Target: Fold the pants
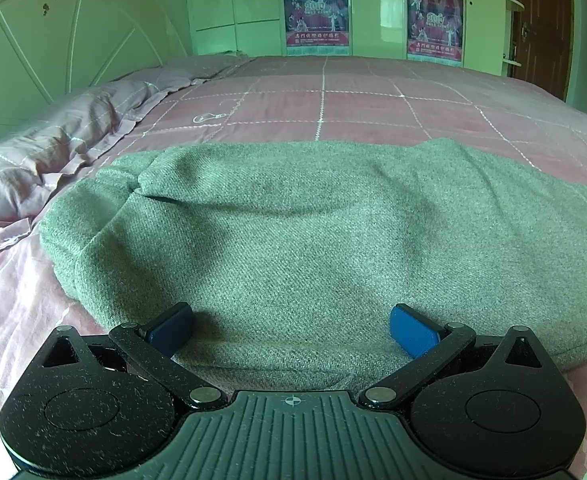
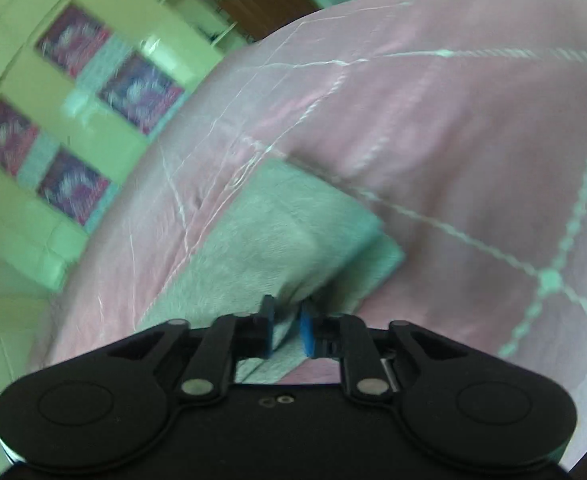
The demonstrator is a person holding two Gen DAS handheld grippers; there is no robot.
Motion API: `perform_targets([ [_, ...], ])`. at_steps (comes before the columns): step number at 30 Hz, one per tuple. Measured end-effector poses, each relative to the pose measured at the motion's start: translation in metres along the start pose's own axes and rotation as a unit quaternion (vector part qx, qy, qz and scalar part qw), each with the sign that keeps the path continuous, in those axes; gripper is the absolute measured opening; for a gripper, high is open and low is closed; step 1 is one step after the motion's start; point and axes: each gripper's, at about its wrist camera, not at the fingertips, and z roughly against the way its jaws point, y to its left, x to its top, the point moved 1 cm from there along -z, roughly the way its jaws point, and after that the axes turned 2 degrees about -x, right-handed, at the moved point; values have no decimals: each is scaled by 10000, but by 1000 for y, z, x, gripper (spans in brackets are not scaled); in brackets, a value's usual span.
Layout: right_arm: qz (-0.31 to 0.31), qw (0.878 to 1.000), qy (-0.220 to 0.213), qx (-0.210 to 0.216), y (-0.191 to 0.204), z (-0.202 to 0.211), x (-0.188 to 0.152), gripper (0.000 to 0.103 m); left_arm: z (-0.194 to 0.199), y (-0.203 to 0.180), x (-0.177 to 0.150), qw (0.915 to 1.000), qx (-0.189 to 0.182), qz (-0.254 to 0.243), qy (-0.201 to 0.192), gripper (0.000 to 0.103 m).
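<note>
On the pink bed (image 1: 333, 100), green pants (image 1: 313, 232) lie between spread left jaws; right jaws pinch them.

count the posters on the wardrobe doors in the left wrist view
2 full posters: one on the doors left of centre, one further right. Above each a strip of another sheet shows, cut off by the frame, so more may be hidden.

A pink checked bedspread (image 1: 333, 100) covers the bed. A rumpled lilac pillow (image 1: 53, 152) lies at nine o'clock before the white headboard (image 1: 53, 40); posters (image 1: 316, 16) at twelve, brown door (image 1: 541, 28) at one.
</note>
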Motion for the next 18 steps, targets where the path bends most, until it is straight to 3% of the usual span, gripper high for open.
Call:
perform_targets([
  [3, -458, 9977, -498, 20, -17, 12, 7, 17, 0, 1, 1, 10000, -31, -7, 33, 103],
  [6, -503, 9980, -391, -20, -18, 1, 17, 17, 0, 0, 0, 10000, 7, -3, 4, 103],
  [7, -455, 9984, -315, -68, -17, -3, 19, 8, 1, -1, 0, 10000, 15, 6, -5, 103],
  [9, -311, 9988, -333, -153, -12, -2, 20, 1, 1, -1, 0, 10000, 21, 12, -4, 103],
  [12, -244, 9968, -686, 323, 0, 24, 17, 0, 1, 0, 0, 10000, 8, 6, 11, 103],
  [18, -709, 9973, -163, 84, -27, 8, 5, 4, 0, 0, -1, 10000, 38, 11, -41, 103],
])
